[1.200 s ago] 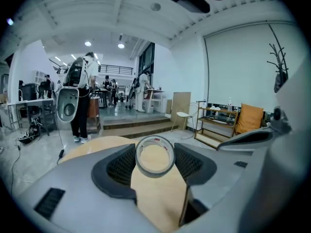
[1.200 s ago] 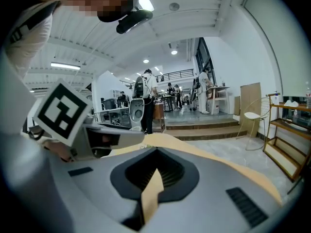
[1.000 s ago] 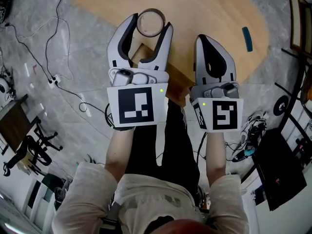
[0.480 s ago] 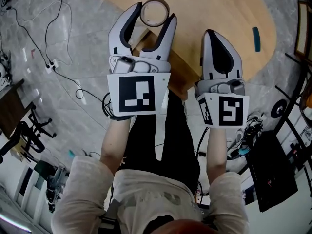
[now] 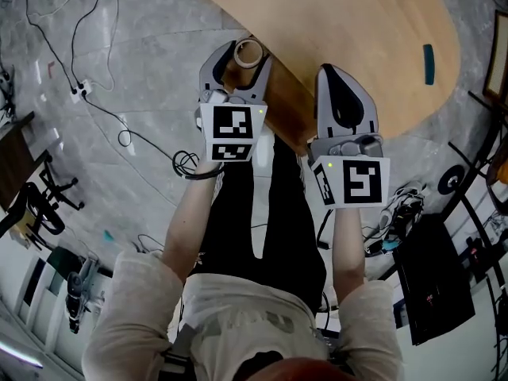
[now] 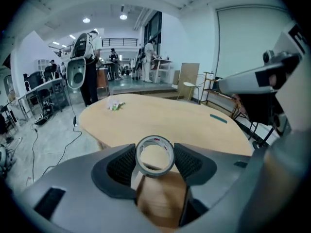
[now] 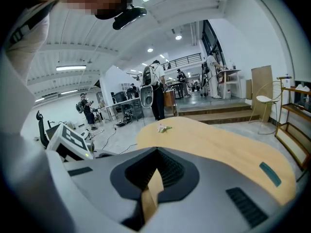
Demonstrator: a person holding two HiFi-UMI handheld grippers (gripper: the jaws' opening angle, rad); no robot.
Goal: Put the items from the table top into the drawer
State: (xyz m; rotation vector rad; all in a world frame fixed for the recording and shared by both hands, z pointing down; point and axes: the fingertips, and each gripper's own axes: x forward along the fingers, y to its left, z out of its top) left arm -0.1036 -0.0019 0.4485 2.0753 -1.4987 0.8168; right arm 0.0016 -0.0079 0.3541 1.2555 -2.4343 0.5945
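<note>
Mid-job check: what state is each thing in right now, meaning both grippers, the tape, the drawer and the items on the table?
Left gripper: shut on tape.
Tape: held, standing on edge.
Right gripper: shut, empty.
Drawer: open.
Teal item: flat on table.
Crumpled item: on table, far end.
</note>
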